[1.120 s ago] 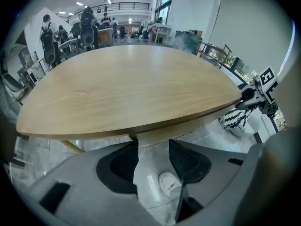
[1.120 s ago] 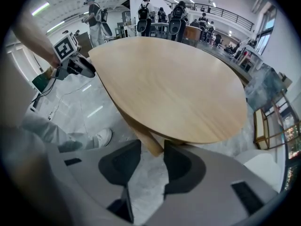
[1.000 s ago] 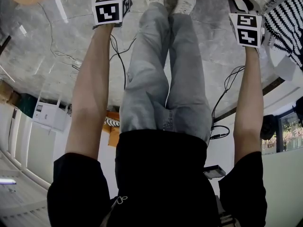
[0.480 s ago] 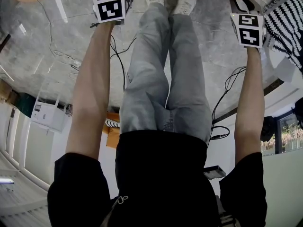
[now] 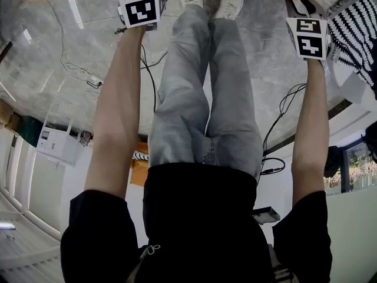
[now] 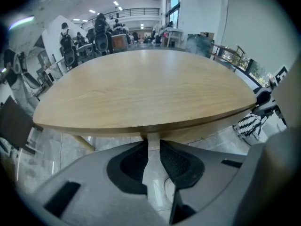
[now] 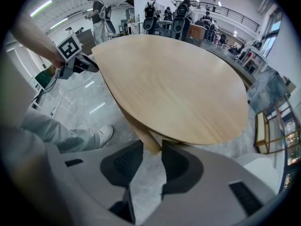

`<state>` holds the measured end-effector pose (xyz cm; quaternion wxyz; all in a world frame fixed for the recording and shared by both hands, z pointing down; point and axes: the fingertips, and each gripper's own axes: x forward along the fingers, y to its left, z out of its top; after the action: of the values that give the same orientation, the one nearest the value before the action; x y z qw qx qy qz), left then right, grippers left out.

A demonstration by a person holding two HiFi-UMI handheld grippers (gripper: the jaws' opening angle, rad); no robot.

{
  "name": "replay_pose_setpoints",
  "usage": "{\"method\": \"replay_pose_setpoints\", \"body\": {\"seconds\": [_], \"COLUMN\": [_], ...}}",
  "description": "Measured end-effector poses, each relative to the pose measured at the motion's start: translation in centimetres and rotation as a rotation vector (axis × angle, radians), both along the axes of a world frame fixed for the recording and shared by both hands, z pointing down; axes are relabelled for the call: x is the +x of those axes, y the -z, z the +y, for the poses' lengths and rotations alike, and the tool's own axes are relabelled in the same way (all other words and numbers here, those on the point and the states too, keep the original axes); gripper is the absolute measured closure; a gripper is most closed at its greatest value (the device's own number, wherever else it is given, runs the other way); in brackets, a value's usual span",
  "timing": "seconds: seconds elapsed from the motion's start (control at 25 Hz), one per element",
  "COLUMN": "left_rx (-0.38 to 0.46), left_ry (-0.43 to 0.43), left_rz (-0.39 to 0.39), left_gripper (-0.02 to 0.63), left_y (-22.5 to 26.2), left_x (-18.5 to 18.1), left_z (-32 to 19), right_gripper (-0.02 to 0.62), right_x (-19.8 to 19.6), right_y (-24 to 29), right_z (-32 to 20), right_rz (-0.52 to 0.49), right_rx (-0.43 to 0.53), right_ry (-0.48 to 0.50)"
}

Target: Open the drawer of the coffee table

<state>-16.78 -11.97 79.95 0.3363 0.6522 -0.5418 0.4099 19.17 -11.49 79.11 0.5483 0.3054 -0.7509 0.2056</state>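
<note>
left gripper view: the left claw [image 6: 154,146] sits low at the near edge of the coffee table [image 6: 141,88], which has a rounded light-wood top. a narrow pale handle [image 6: 153,140] hangs just under the rim. the claw's jaws have just been closing and now stand near together, with that handle between their tips and the dark pads [image 6: 175,161] meeting its sides. the drawer [image 6: 202,132] is the wooden band under the top, and it runs flush with the rim. a slanted wooden leg [image 6: 84,142] shows at the left over grey stone floor [image 6: 61,149]. office chairs [image 6: 101,34] stand beyond the far edge.

right gripper view: the right claw [image 7: 151,149] faces the same table further along its rim. its jaws have also just been closing but stand clearly apart. the lower end of a table leg [image 7: 143,128] shows in the gap, close to the left pad, with bare floor on its other side, and nothing is pinched. at the far left the other claw rests at the rim on a bare forearm [image 7: 33,34]. a white shoe [image 7: 104,134] is planted on the floor below.

head view: both bare arms reach straight down. the left marker cube [image 5: 141,6] and the right marker cube [image 5: 308,35] are near the top, where slivers of the wooden top show. grey jeans [image 5: 200,87] hang between the arms. cables [image 5: 150,69] trail over the floor, and a black-and-white striped thing [image 5: 353,22] lies at the right.
</note>
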Motion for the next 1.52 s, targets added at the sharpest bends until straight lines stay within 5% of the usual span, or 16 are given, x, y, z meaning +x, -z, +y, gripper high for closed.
{"method": "replay_pose_setpoints", "body": {"seconds": [0.12,0.4,0.68,1.52], "left_rx": [-0.003,-0.013,-0.002,-0.037], "left_ry": [0.034,-0.064,-0.184,-0.199], "left_rz": [0.002,0.026,-0.004,0.001], "left_gripper": [0.521,0.463,0.511,0.517], "left_y": [-0.1,-0.2,0.0,0.5], "left_x": [-0.8,-1.1,-0.3,-0.2], "left_z": [-0.3,-0.5,-0.6,0.3], "right_gripper": [0.477,0.476,0.476,0.489], "right_x": [0.1,0.2,0.2,0.3], "right_y": [0.0,-0.1,-0.1,0.6], "right_z": [-0.1,0.0,0.0,1.0], "right_rz": [0.000,-0.005,-0.003,0.022], "right_rx": [0.003,0.006,0.012,-0.030], "right_ry": [0.000,-0.006,-0.008,0.043]}}
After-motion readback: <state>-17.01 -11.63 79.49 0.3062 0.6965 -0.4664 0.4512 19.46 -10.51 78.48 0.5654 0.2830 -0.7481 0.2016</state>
